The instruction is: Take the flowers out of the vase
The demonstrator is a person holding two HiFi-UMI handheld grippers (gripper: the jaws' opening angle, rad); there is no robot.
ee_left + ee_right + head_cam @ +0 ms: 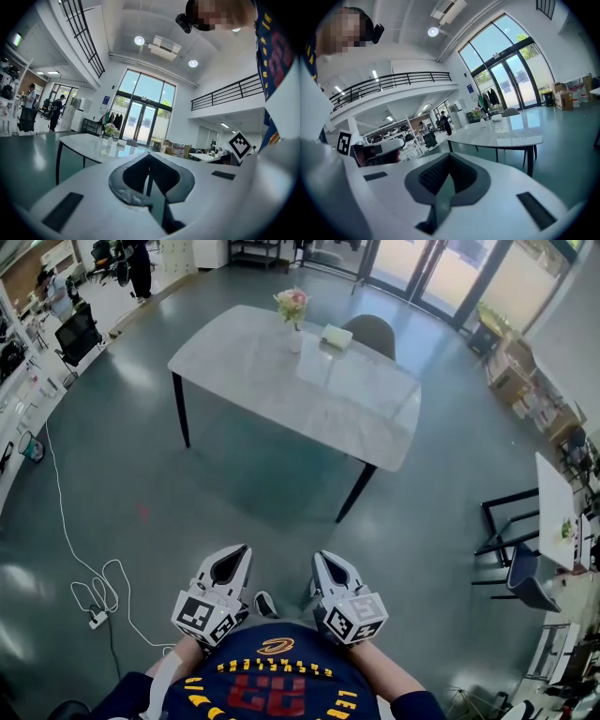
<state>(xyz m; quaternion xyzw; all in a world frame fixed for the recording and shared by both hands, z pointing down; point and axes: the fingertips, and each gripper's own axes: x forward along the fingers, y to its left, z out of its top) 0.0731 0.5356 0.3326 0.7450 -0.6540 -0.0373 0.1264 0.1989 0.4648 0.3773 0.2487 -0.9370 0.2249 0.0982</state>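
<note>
Pink flowers [292, 304] in small white vase [295, 339], far edge of grey table [272, 381], twelve o'clock, well apart from me. My left gripper [234, 557], right gripper [326, 561] both clenched, empty. Risk: reaching in shut, I topple vase; stems drag it.

Head view: camera on the person's head, facing forward and steeply down. Floor [234, 493] fills most of it. Left gripper [241, 551] and right gripper [319, 557] sit close at the bottom edge, table [281, 371] well off near the top.

Left gripper view: camera rides the left gripper [149, 155], looks about level along its jaws, which loom very near across the lower half. Table [89, 143] far off, mid-left.

Right gripper view: same mount on the right gripper [449, 157], jaws very near, low in frame. Table [506, 136] far off, right.

All three share the table and the flowers [292, 304] [110, 129] [476, 112] on it. Each gripper view catches the other gripper's marker cube [240, 144] [343, 142] at its edge.
</note>
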